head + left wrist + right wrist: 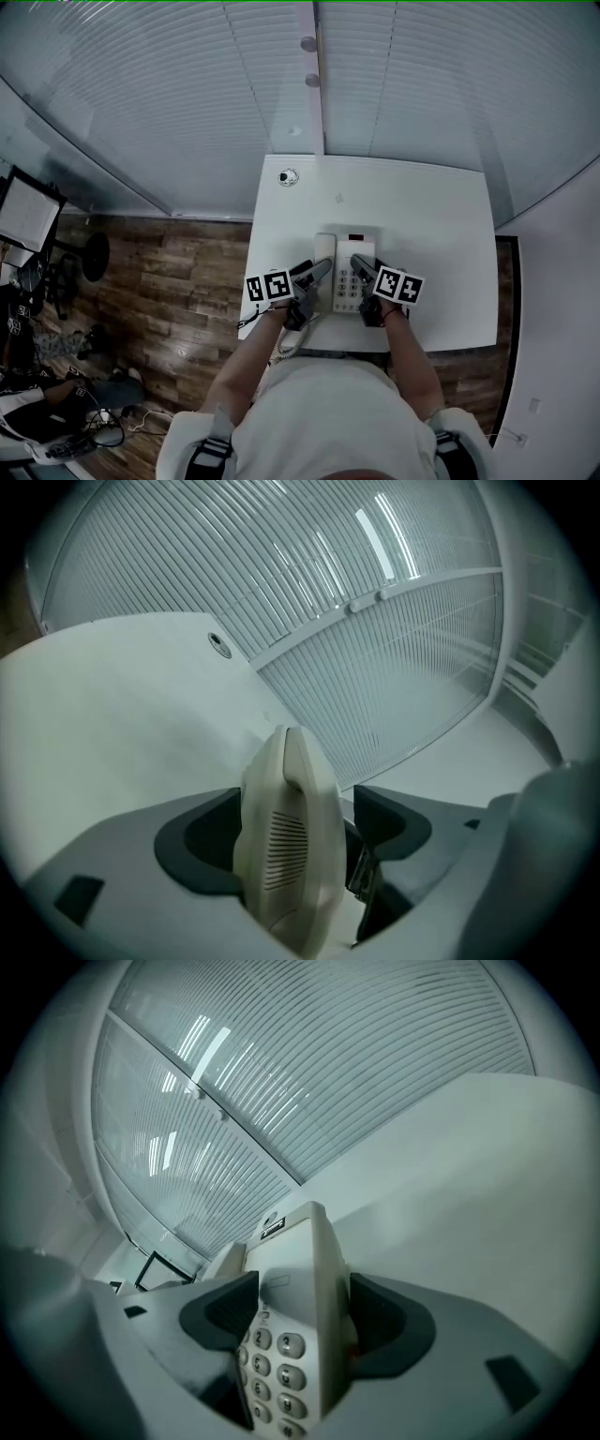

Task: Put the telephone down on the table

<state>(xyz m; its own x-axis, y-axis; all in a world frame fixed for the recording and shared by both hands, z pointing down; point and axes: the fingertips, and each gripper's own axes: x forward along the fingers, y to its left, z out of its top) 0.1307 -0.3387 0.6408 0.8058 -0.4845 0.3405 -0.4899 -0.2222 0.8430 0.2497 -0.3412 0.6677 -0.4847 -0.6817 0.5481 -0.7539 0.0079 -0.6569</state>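
Near the front edge of the table (431, 225), roughly midway along it, the telephone (353, 251) is being held two-handed. The left gripper (319, 272) has its jaws clamped on the handset (286, 846), which stands on edge between them. The right gripper (361, 265) is squeezed onto the base (295, 1335), with the keypad poking out between its jaws. My guess is the double grip keeps the handset from sliding off while the whole thing goes down. I can't tell if it's touching the tabletop yet.
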